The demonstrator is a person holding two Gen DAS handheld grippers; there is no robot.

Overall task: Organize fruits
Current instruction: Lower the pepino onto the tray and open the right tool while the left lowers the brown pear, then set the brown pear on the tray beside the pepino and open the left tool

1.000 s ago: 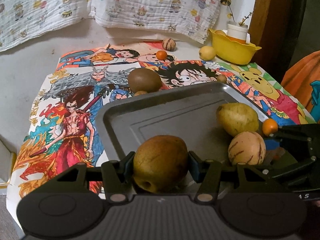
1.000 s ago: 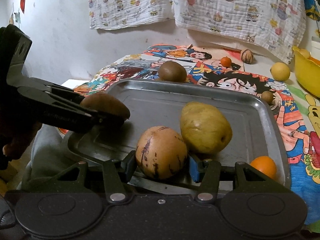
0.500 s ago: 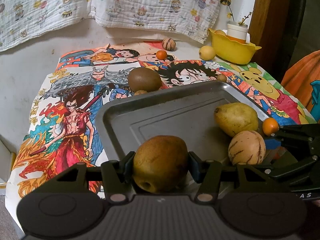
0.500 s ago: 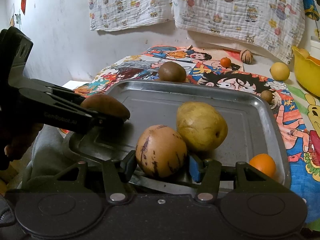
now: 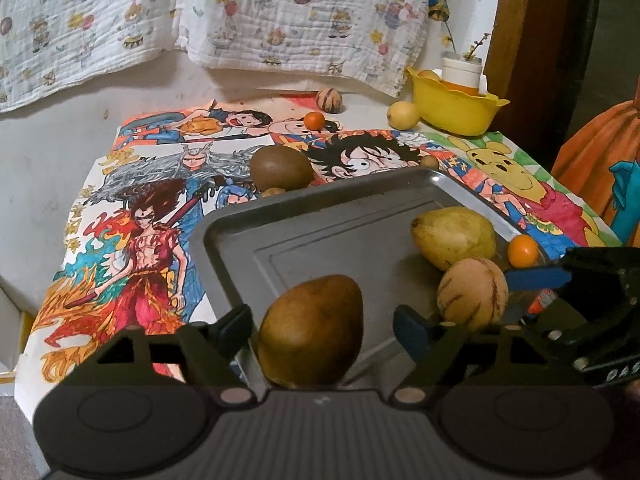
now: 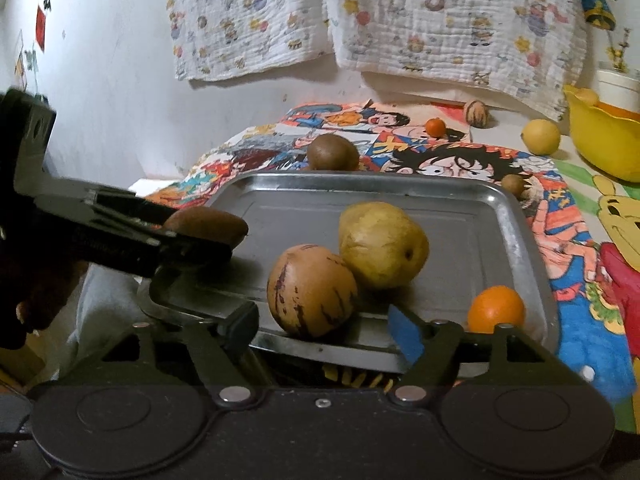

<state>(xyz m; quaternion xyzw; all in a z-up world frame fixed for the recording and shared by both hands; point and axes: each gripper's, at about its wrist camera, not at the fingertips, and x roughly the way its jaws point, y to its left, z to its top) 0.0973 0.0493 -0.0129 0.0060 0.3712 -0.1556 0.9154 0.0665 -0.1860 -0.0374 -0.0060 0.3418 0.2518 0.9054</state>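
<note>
A grey metal tray [image 5: 320,232] lies on the cartoon-print cloth. My left gripper [image 5: 322,324] is open, its jaws apart on both sides of a brown pear [image 5: 310,330] that rests on the tray's near edge. My right gripper [image 6: 322,326] is open around a striped tan melon [image 6: 310,290] on the tray, which also shows in the left wrist view [image 5: 472,294]. A yellow pear [image 6: 382,244] touches the melon. A small orange [image 6: 496,308] sits in the tray's corner.
On the cloth beyond the tray lie a kiwi [image 5: 280,166], a small orange [image 5: 314,120], a striped nut-like fruit [image 5: 329,100] and a lemon [image 5: 402,115]. A yellow bowl [image 5: 454,108] stands at the back right. A patterned cloth [image 5: 280,12] hangs on the wall.
Both grippers have opened and let go of their fruits: the brown pear from the left, the striped melon from the right. Both fruits now rest on the tray.
</note>
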